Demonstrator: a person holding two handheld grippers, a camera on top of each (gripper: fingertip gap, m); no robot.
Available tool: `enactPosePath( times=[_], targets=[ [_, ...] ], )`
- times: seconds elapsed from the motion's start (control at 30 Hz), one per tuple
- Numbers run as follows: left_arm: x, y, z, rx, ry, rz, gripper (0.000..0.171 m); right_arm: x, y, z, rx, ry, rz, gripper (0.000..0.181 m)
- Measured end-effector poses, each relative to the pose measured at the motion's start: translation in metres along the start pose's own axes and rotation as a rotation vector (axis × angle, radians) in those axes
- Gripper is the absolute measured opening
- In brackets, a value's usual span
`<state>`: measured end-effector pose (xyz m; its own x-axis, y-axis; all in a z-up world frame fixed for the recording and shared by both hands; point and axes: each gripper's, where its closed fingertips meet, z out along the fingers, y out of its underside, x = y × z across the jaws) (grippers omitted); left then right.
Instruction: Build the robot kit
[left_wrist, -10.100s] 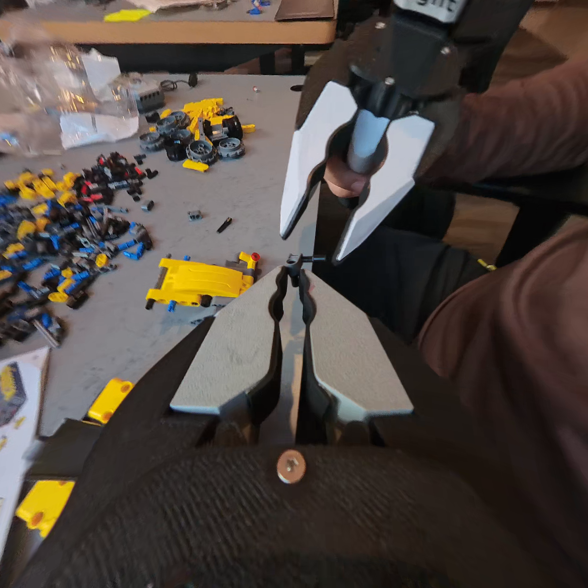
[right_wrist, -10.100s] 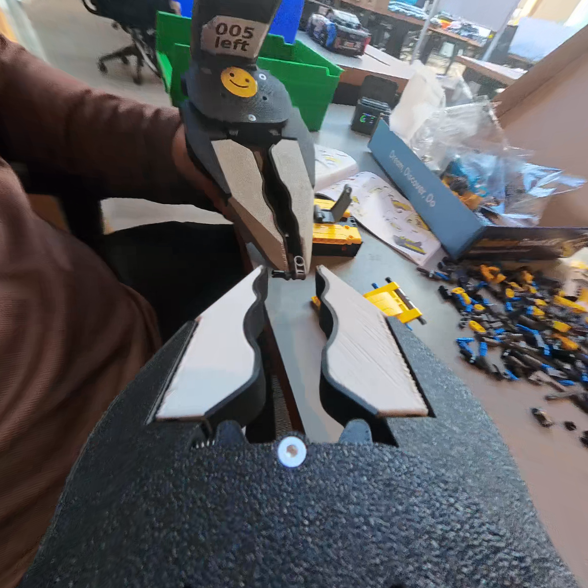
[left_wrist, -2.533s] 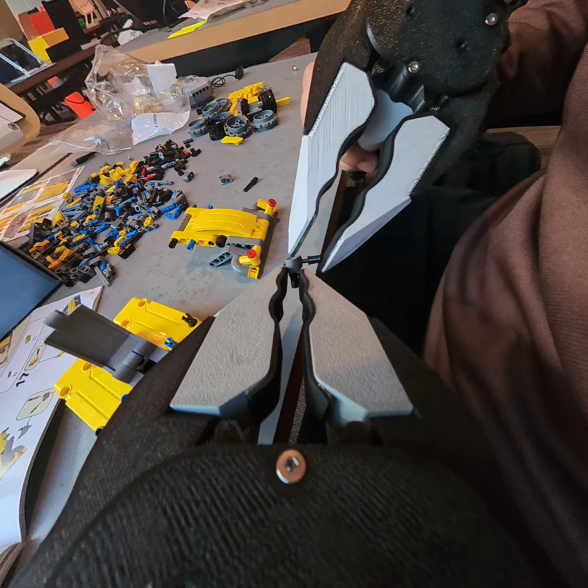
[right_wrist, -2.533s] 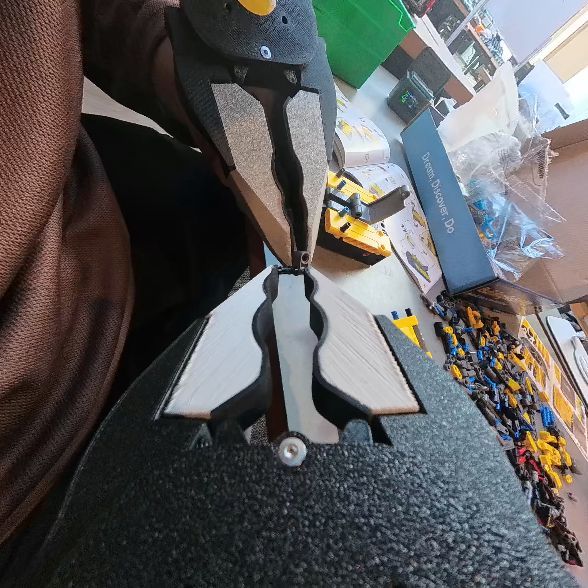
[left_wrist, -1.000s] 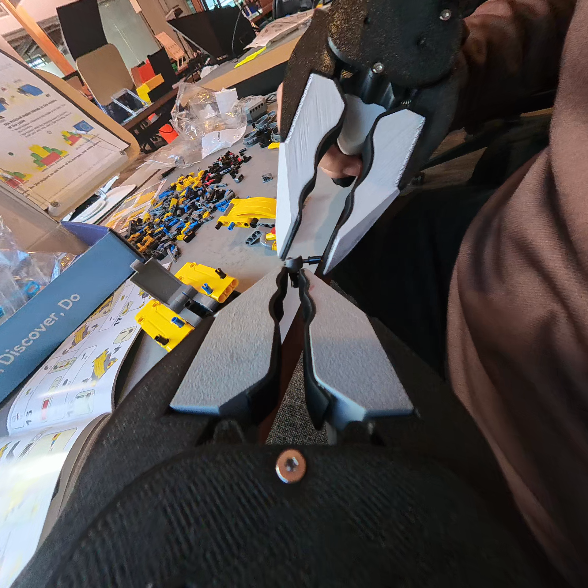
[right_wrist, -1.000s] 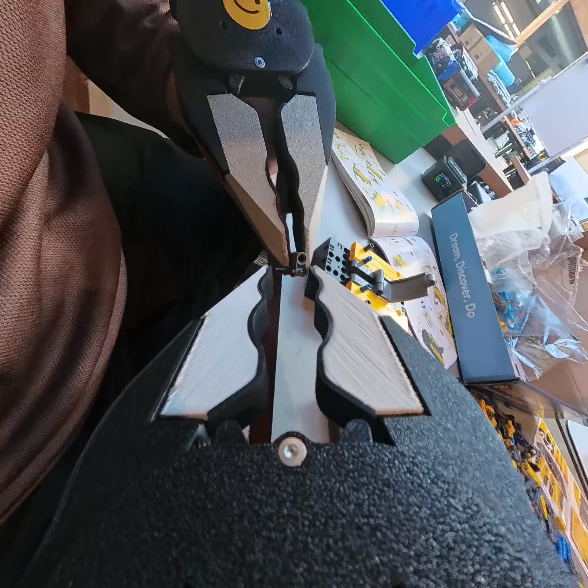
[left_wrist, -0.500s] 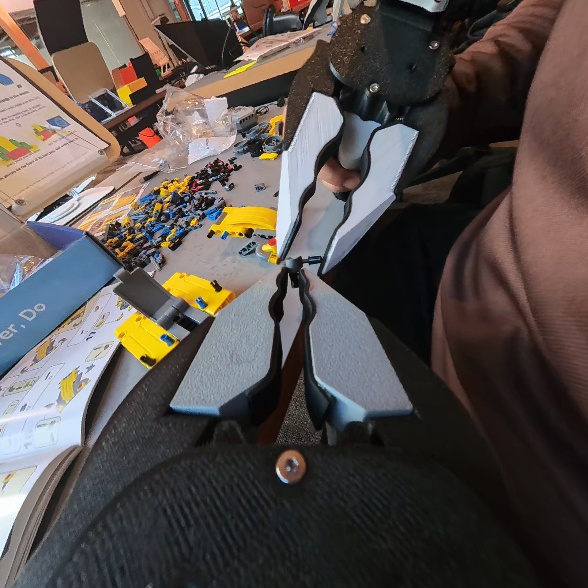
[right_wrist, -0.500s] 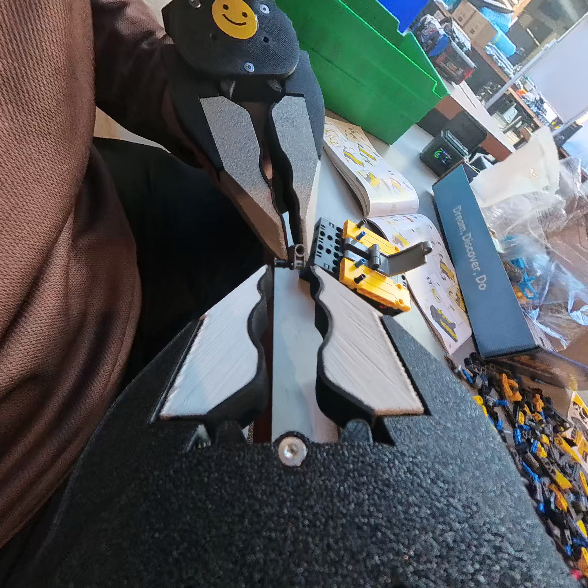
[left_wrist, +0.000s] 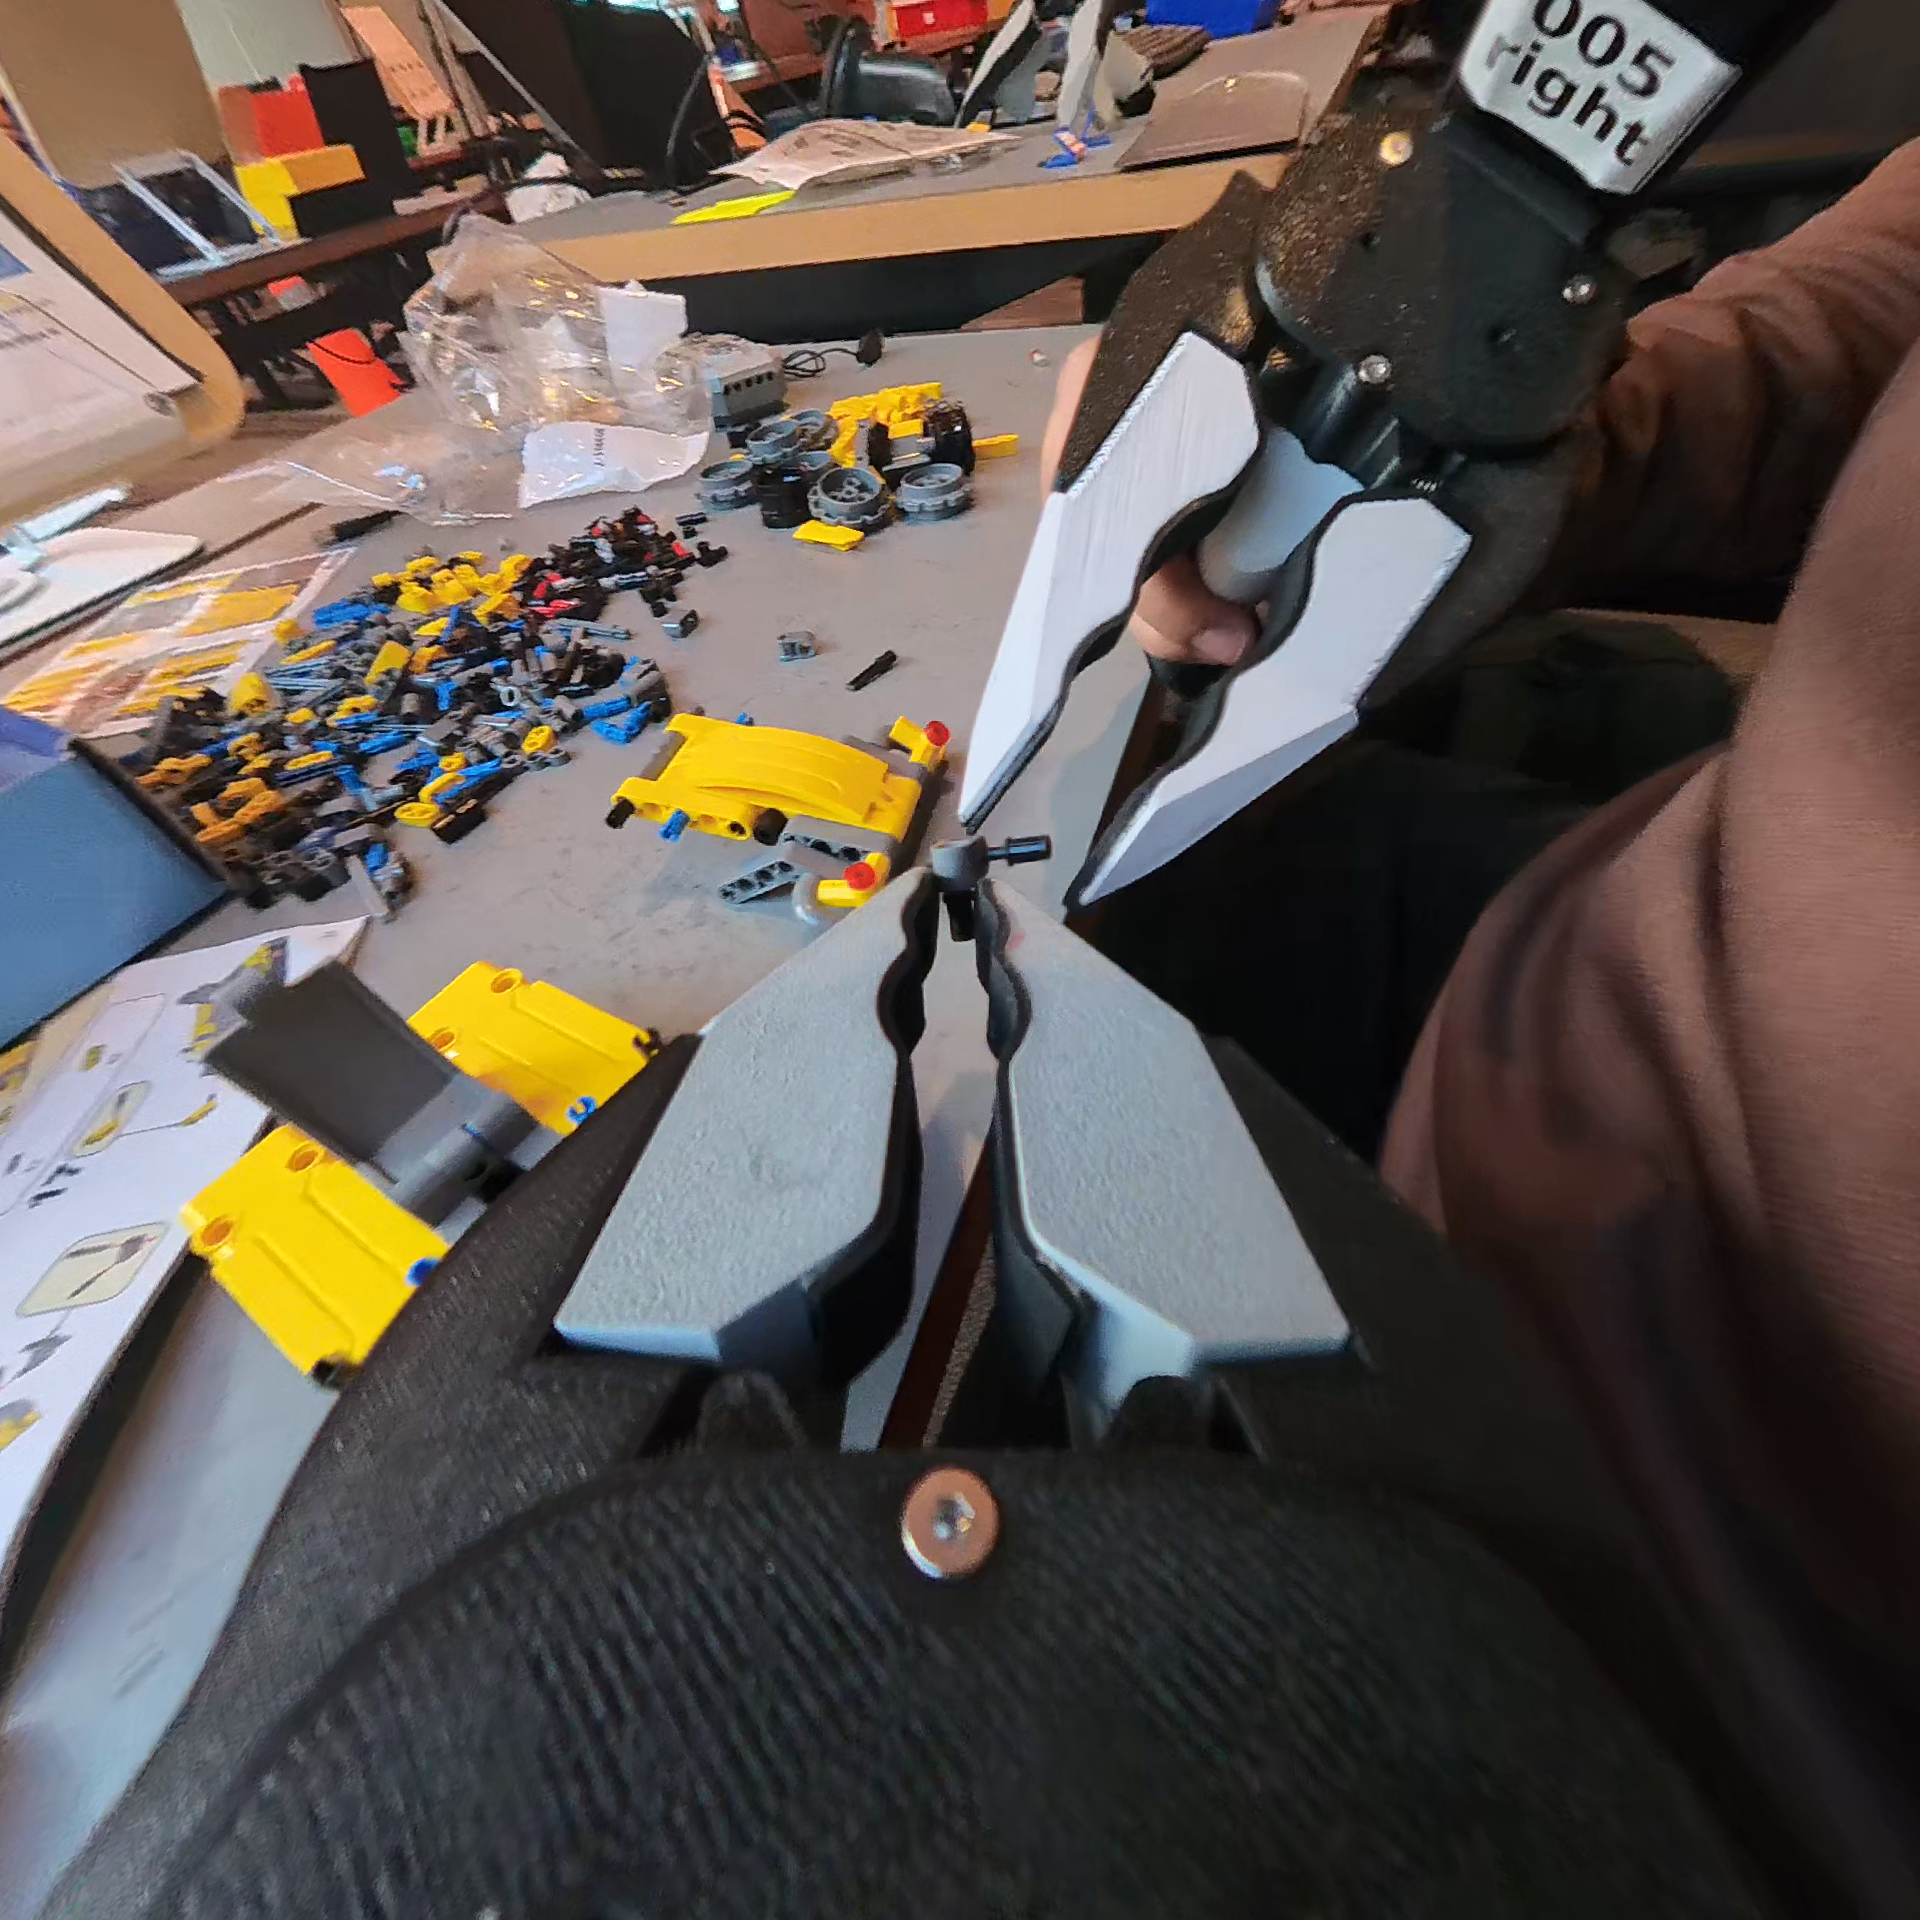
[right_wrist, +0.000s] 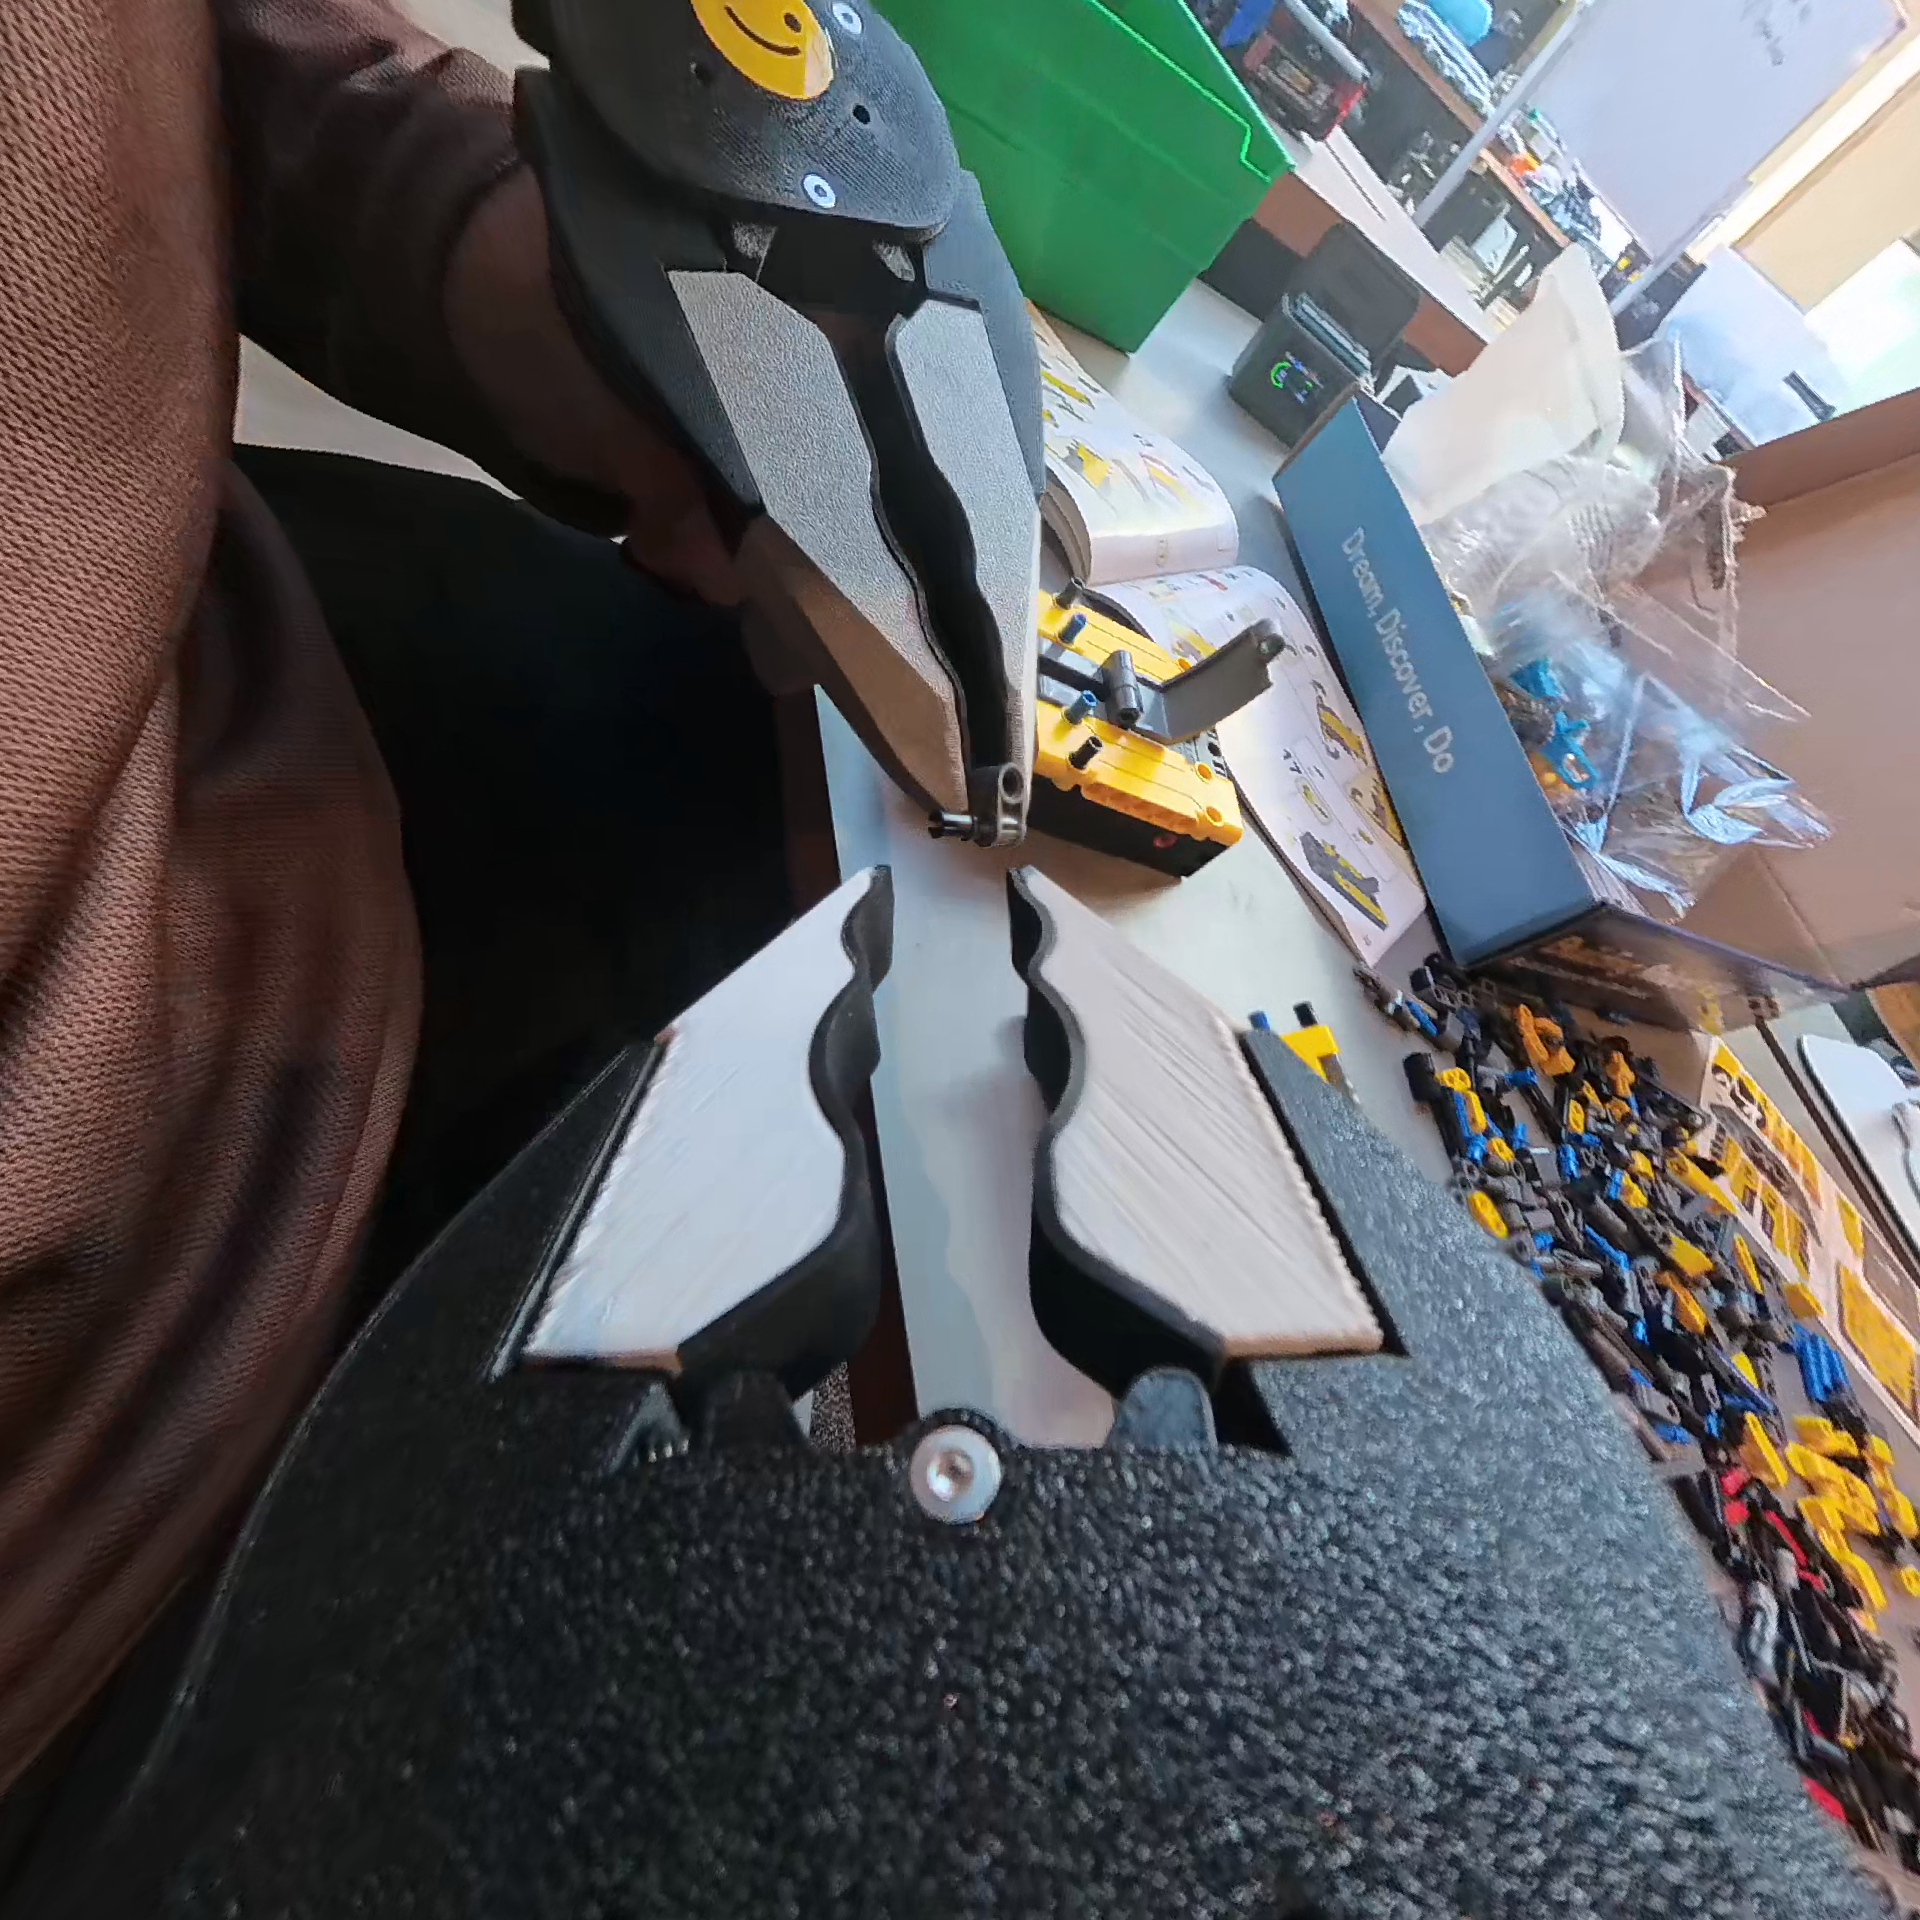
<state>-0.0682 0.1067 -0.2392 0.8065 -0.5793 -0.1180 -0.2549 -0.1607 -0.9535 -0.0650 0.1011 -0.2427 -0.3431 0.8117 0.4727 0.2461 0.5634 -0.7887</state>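
Left gripper (left_wrist: 957, 902) pinches a small grey connector with a black pin (left_wrist: 977, 860); right gripper (left_wrist: 1023, 857) gapes empty just beside it

We see only in the right wrist view a green bin (right_wrist: 1081, 135) and a dark blue box (right_wrist: 1423, 707); the left wrist view alone shows four grey ribbed wheel hubs (left_wrist: 842, 488) and one curved yellow panel assembly (left_wrist: 774, 779) on the grey table (left_wrist: 582, 894)

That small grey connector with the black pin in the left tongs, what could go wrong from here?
1. The left tongs pinch the grey connector only at their very tips, so it could twist or pop out.
2. It hangs beyond the table edge, above the person's lap, so a drop may miss the table.
3. The right tongs stand open with tips close by; a nudge could knock the black pin.
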Motion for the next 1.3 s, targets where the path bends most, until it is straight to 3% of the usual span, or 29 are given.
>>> enactPosePath(
  times=[0.27, 0.7, 0.97, 1.3],
  targets=[
    [-0.001, -0.003, 0.007, 0.015, 0.084, -0.292, 0.005, 0.004, 0.006, -0.004, -0.026, 0.035, 0.004, 0.019],
    [-0.020, -0.017, -0.024, 0.217, 0.145, -0.838, 0.004, 0.004, -0.015, 0.010, 0.047, -0.029, -0.012, 0.022],
    [-0.018, -0.005, -0.035, 0.241, 0.132, -1.006, 0.004, -0.005, -0.026, 0.030, 0.039, -0.067, -0.121, 0.023],
    [-0.018, -0.002, -0.051, 0.313, 0.130, -1.150, 0.004, -0.005, -0.035, 0.048, 0.045, -0.093, -0.112, 0.020]
  ],
)
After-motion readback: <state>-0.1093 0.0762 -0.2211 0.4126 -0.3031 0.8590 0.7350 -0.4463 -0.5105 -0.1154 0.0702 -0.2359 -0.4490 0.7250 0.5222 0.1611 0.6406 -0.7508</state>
